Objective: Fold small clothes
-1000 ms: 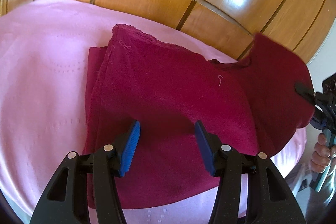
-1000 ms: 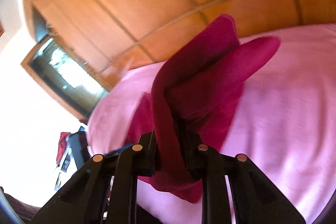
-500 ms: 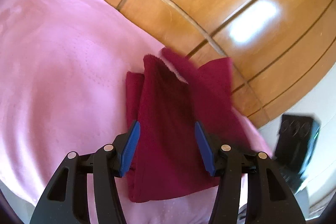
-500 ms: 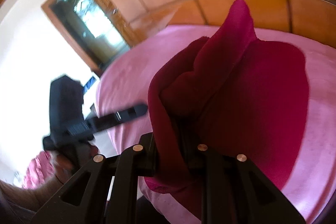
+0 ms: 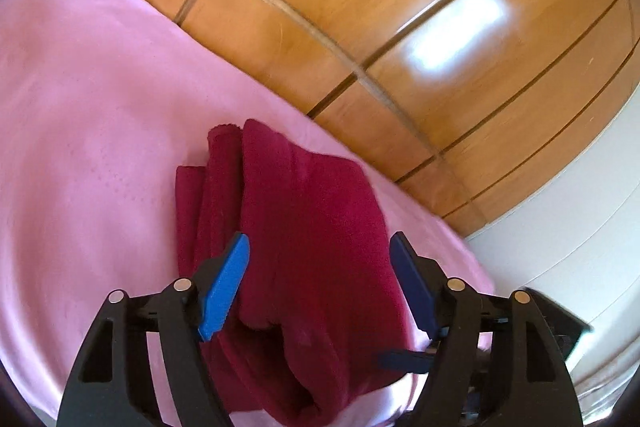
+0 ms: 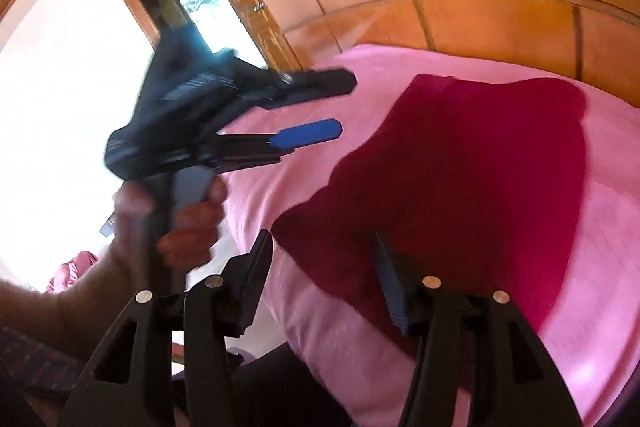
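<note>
Crimson fabric fills the middle of the left wrist view: the small garment (image 5: 308, 247) lies folded in several layers on a pink bedsheet (image 5: 88, 131), with a narrower strip of its lower layers showing along its left edge. The left gripper (image 5: 320, 287) hangs over it with its jaws spread wide and nothing between them; the blue pads (image 5: 224, 287) frame the top layer. Behind the bed runs a glossy wooden panelled wall (image 5: 400, 27), and at the lower right edge a dark, blurred part of the right gripper (image 5: 404, 361) shows.

From the right wrist view, the same garment (image 6: 472, 187) rests flat on the pink bedsheet (image 6: 320, 307), near the bed's corner. The right gripper (image 6: 324, 275) has its jaws parted and grips nothing; its right finger overlaps the garment's near edge, though contact cannot be told. To the left, motion-blurred, the left gripper (image 6: 340, 107) is held by a hand (image 6: 188, 227), jaws apart and empty, above the sheet.
</note>
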